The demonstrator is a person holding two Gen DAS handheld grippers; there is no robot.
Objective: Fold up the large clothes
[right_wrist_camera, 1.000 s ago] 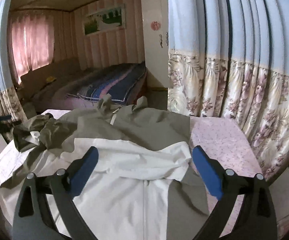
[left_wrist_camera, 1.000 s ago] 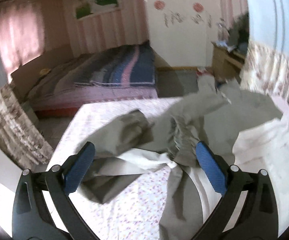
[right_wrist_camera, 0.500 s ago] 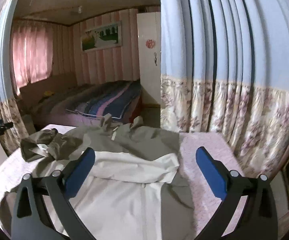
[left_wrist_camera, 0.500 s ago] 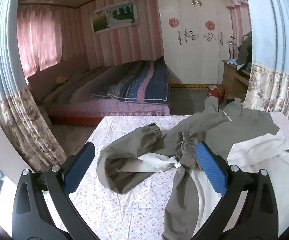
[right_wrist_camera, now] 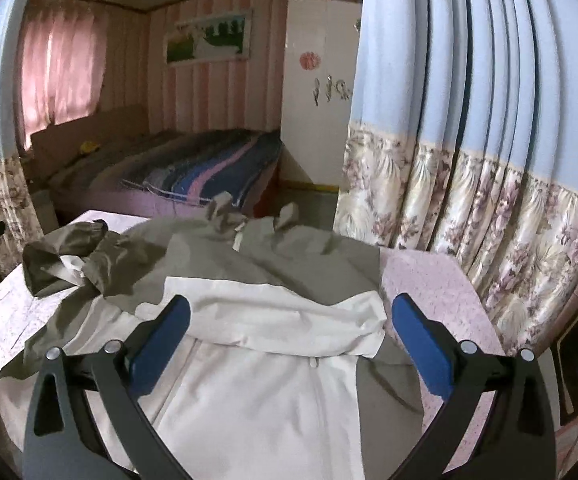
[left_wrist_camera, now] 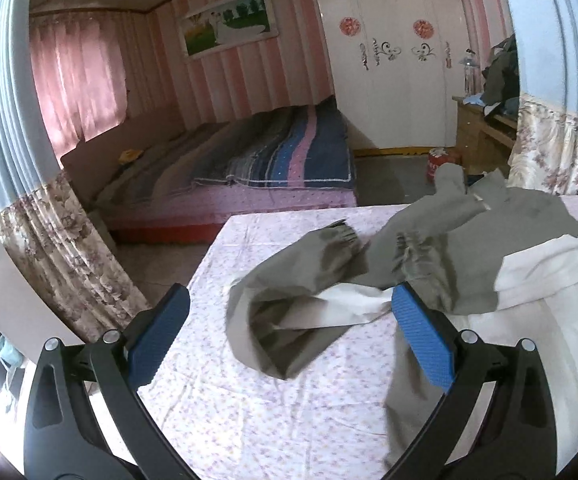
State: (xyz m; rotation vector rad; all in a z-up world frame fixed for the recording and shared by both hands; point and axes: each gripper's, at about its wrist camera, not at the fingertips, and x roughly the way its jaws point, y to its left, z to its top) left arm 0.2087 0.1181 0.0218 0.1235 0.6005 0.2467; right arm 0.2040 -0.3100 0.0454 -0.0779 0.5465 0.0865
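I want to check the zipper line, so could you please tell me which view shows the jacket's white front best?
The right wrist view: the jacket's white front fills its centre, zipper visible. The left wrist view catches only its edge beyond the bunched sleeves.

I am looking at a jacket (right_wrist_camera: 273, 380) of thin matt cloth, olive-grey and white, lying creased and softly rumpled on the table cover (left_wrist_camera: 273, 408), a smooth cotton-looking sheet in a fine floral print. Beside the table cover, the curtain (right_wrist_camera: 489, 184) is showing a slight satin sheen, while my gripper pads (left_wrist_camera: 423, 336) are looking like ribbed blue rubber on matt black plastic fingers.
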